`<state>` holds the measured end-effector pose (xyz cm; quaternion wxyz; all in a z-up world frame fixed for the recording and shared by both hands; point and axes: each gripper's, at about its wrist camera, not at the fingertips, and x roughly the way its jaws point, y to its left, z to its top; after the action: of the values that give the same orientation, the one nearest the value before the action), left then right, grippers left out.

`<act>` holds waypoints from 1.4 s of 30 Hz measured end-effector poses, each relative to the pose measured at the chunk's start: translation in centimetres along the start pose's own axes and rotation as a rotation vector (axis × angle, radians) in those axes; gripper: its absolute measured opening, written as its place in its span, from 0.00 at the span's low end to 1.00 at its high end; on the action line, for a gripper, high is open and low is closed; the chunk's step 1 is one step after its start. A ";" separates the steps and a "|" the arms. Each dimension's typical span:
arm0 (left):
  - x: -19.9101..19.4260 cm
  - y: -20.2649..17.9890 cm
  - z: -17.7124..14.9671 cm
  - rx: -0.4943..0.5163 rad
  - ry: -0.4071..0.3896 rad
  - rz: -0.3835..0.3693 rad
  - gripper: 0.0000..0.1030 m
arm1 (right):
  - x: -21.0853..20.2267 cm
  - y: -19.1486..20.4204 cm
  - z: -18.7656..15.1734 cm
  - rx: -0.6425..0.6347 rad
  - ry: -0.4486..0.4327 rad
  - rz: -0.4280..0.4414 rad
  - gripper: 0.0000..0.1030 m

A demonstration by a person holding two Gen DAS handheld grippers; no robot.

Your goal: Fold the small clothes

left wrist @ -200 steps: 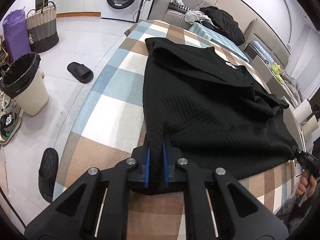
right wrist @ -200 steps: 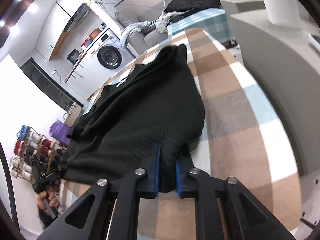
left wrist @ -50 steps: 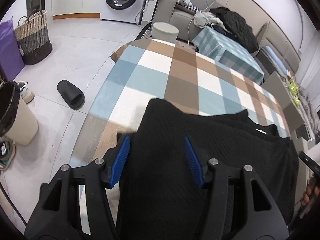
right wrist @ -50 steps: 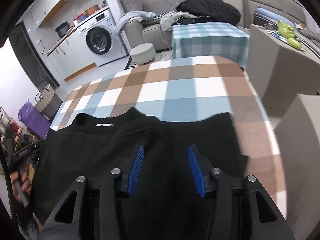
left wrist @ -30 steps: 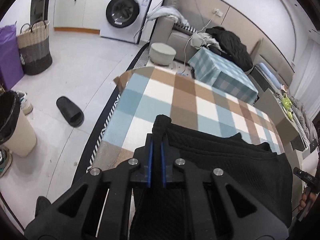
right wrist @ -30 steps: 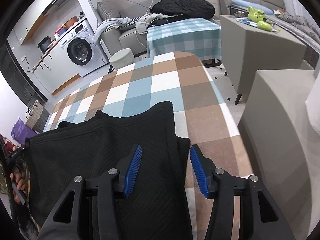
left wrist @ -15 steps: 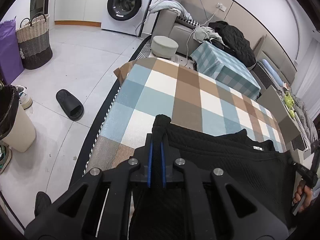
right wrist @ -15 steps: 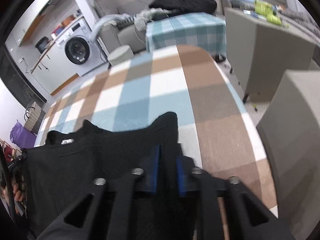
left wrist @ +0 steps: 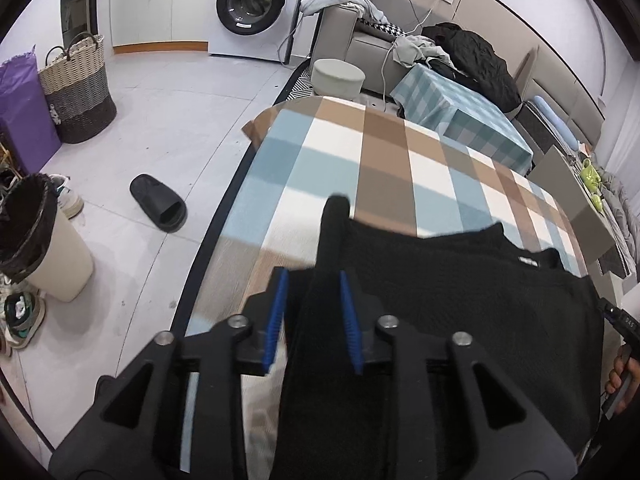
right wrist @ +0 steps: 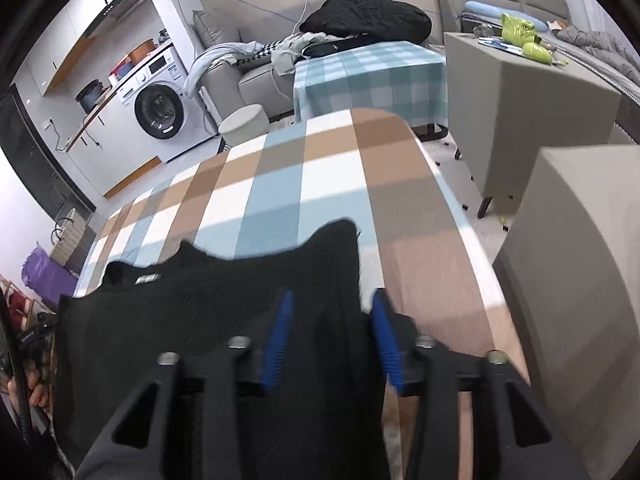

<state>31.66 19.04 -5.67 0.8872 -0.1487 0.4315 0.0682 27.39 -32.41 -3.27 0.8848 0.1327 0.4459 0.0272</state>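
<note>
A black knit sweater (left wrist: 460,300) lies folded on the checked table (left wrist: 384,152), its collar with a white label toward the far side. My left gripper (left wrist: 312,280) is open, its blue pads either side of the sweater's left corner fold. In the right wrist view the same sweater (right wrist: 200,312) lies on the table (right wrist: 320,168). My right gripper (right wrist: 330,308) is open, its pads either side of the sweater's right corner.
A black slipper (left wrist: 160,204), a bin (left wrist: 36,236), a woven basket (left wrist: 78,88) and a washing machine (left wrist: 256,4) are on the floor to the left. A grey cabinet (right wrist: 520,92) and a grey block (right wrist: 580,280) stand at the right. A round stool (right wrist: 244,120) sits beyond the table.
Both grippers were shut on the sweater's corners half a second ago. Both have now opened and let the corners go onto the table.
</note>
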 end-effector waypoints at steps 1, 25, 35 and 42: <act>-0.4 0.1 -0.4 0.001 -0.001 -0.002 0.30 | -0.5 0.0 -0.7 -0.003 0.012 0.005 0.47; -8.3 2.2 -10.4 -0.012 -0.033 0.034 0.02 | -8.5 -1.8 -12.8 0.078 0.024 0.052 0.58; -9.9 2.9 -11.6 -0.040 -0.008 0.001 0.03 | -8.1 -1.6 -13.9 0.059 0.057 0.115 0.58; -11.2 2.7 -13.1 -0.046 0.000 0.003 0.31 | -8.8 -2.1 -15.0 0.093 0.071 0.129 0.57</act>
<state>14.27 17.48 -5.06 0.8835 -0.1684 0.4299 0.0792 10.03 -32.73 -5.39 0.8577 0.2013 0.4683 0.0680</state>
